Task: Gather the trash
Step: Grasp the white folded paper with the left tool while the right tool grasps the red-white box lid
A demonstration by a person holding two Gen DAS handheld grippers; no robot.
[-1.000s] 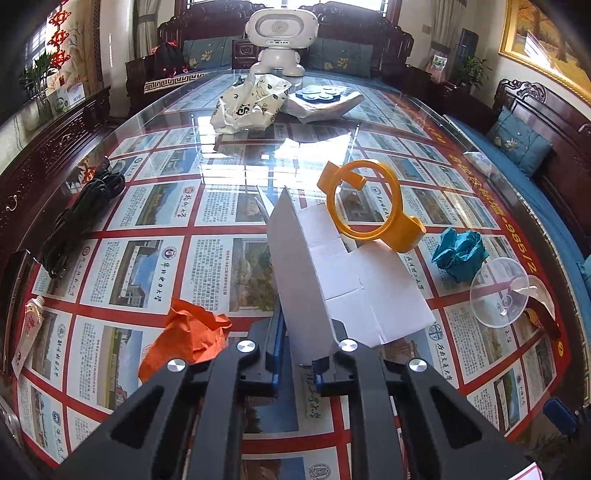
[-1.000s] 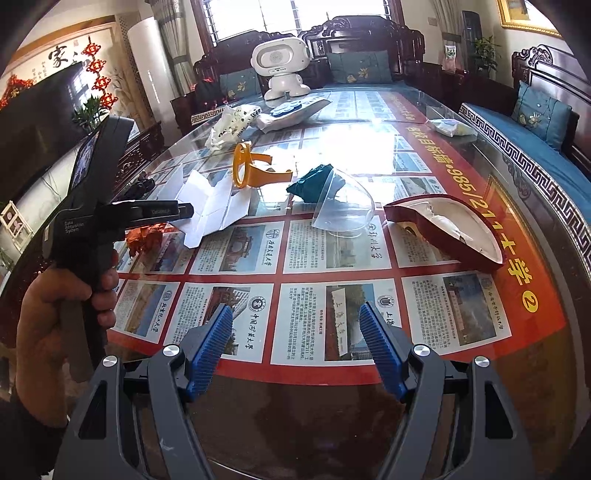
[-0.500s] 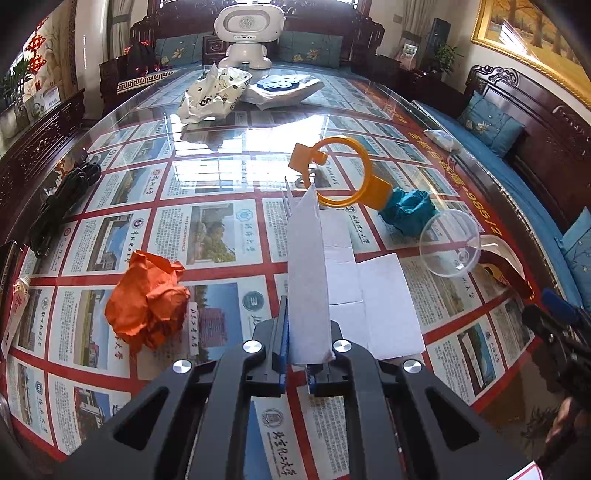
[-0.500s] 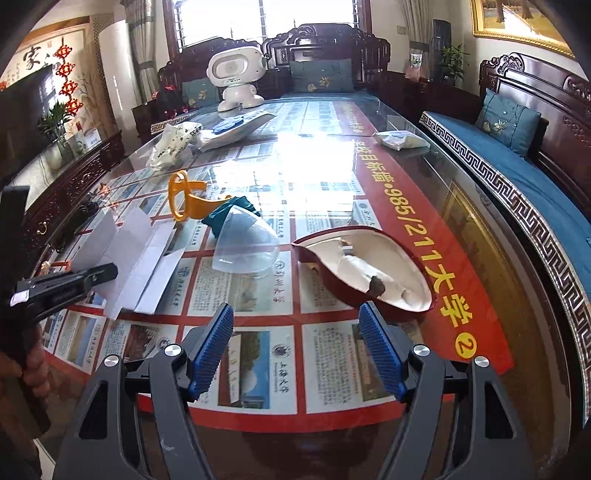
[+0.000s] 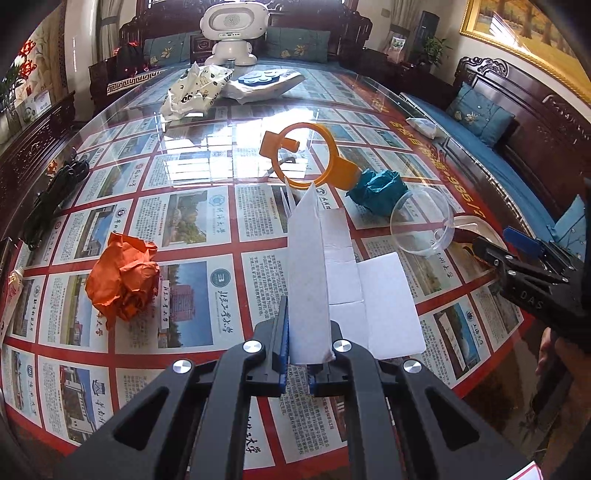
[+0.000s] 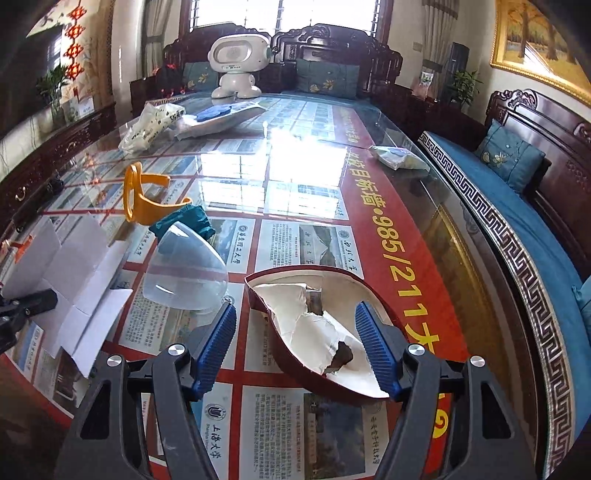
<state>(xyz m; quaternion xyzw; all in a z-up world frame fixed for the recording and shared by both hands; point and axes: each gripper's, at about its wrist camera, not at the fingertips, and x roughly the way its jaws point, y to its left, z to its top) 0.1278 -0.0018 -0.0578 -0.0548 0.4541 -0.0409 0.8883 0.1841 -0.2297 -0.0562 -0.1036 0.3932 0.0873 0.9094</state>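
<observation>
My left gripper [image 5: 295, 360] is shut on the near flap of a flattened white cardboard box [image 5: 308, 273] whose other panels rest on the glass table; the box also shows in the right wrist view [image 6: 74, 266]. My right gripper [image 6: 295, 347] is open, its blue pads either side of a dark red half shell with torn white lining [image 6: 314, 325]. A crumpled orange paper ball [image 5: 123, 275], a crumpled teal paper [image 5: 376, 188], a clear plastic dome [image 5: 421, 225] and an orange ring holder [image 5: 306, 157] lie on the table.
A white patterned bag [image 5: 195, 90], a white packet with blue discs [image 5: 264, 83] and a white robot [image 5: 232, 31] sit at the far end. Black cables [image 5: 48, 203] lie at the left edge. A small packet [image 6: 399, 157] lies near the right edge by a blue sofa [image 6: 517, 221].
My right gripper has moved forward over the red shell, which now lies between its open fingers. My left gripper still holds the box flap and has shifted slightly.
</observation>
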